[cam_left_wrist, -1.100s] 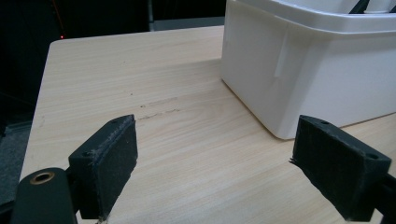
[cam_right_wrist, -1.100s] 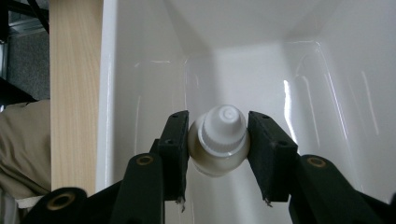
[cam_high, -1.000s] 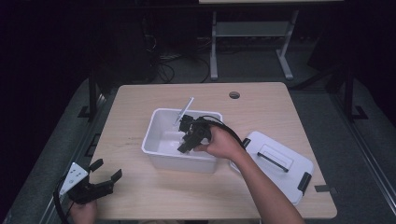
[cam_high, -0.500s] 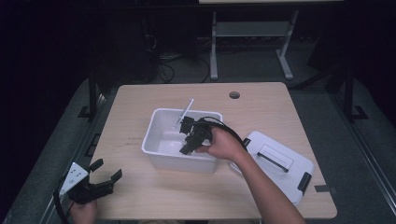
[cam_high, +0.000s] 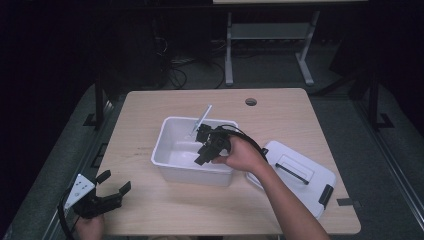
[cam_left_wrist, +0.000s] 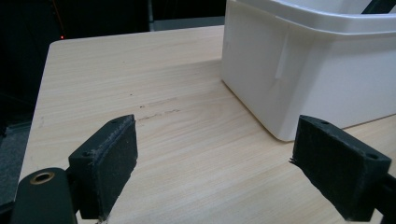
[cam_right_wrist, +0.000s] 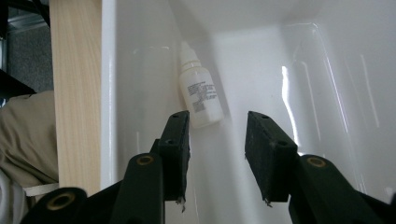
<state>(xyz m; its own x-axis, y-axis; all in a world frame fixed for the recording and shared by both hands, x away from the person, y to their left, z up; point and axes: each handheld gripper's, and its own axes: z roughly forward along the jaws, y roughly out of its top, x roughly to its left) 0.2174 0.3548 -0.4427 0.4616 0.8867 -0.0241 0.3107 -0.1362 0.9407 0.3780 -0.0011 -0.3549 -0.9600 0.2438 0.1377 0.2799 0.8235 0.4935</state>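
My right gripper (cam_right_wrist: 217, 140) hangs half open, empty, inside the white tub (cam_high: 167, 145) mid-worktop (cam_high: 150, 215), above a dropper bottle (cam_right_wrist: 198, 93); my left gripper (cam_high: 102, 192) gapes empty at the near-left corner, dark room beyond.

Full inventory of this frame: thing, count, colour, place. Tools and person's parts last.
table: 1, light wood, centre of the high view
bin: 1, white, open, mid-table
dropper bottle: 1, white with a printed label, lying in the bin against its wall
thin stick-like item: 1, pale, leaning at the bin's far rim; too small to identify
lid: 1, white with black handle and clip, flat on the table right of the bin
table hole: 1, dark, far edge
metal frame: 1, grey, on the floor beyond the table
left tool: 1, black, jaws wide apart, near left corner
right tool: 1, black, inside the bin, jaws apart, bottle just ahead
right forearm: 1, from the bottom edge
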